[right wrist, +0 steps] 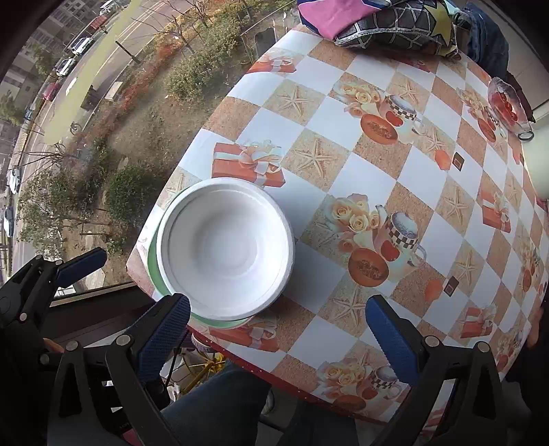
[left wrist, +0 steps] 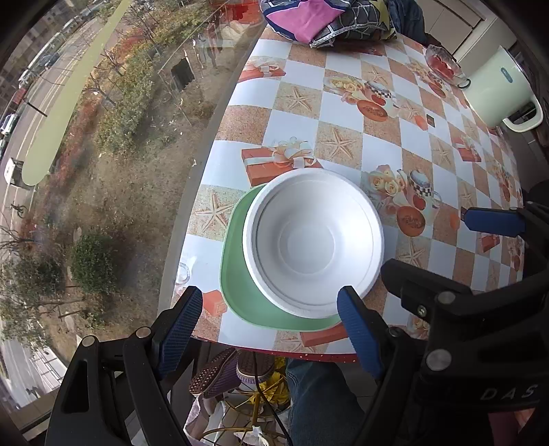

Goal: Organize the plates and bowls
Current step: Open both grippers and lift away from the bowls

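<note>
A white bowl (left wrist: pixel 314 242) sits on a white plate (left wrist: pixel 305 308), stacked on a green plate (left wrist: pixel 240 291) at the near left corner of the table. My left gripper (left wrist: pixel 271 329) is open and empty, hovering over the stack's near edge. In the right wrist view the white bowl (right wrist: pixel 224 247) and the green plate's rim (right wrist: pixel 154 271) lie ahead to the left. My right gripper (right wrist: pixel 278 329) is open and empty above the table's front edge, to the right of the stack. The right gripper's blue finger (left wrist: pixel 494 221) also shows in the left wrist view.
The table has a checkered cloth (left wrist: pixel 343 113) and stands against a window on the left. At the far side are a folded cloth pile (left wrist: pixel 326 20), a glass dish of red fruit (left wrist: pixel 442 65) and a pale kettle (left wrist: pixel 497 92). My legs are below the front edge.
</note>
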The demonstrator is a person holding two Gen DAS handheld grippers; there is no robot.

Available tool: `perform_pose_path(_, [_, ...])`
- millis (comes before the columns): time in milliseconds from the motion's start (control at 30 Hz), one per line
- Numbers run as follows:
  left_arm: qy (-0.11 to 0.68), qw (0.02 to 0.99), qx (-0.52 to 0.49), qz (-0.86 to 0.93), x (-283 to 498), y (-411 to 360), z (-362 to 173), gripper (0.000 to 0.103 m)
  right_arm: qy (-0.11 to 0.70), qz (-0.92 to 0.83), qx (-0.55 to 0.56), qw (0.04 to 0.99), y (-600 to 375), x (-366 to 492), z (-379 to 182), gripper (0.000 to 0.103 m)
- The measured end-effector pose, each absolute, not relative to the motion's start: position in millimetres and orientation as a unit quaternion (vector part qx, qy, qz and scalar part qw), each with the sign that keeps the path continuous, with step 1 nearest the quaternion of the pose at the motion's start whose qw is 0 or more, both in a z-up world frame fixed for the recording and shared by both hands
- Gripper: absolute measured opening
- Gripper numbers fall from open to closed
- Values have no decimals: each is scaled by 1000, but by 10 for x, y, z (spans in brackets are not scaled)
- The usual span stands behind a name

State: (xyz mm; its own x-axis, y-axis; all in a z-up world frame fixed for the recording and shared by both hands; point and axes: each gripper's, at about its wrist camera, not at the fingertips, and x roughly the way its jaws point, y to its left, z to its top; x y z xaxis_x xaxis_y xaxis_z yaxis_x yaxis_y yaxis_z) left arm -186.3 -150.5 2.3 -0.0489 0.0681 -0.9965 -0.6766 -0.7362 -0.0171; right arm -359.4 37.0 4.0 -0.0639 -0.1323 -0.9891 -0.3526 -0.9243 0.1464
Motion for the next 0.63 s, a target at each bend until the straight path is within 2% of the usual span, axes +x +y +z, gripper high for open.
perform_pose_path(467, [244, 265, -633, 685, -1865, -1498, 26, 83, 185, 706, -679, 77, 387, -3573, 29, 103])
perform_pose_path(633, [219, 279, -625, 695, -1869, -1523, 79, 83, 198, 707, -676, 71, 412, -3557, 19, 103])
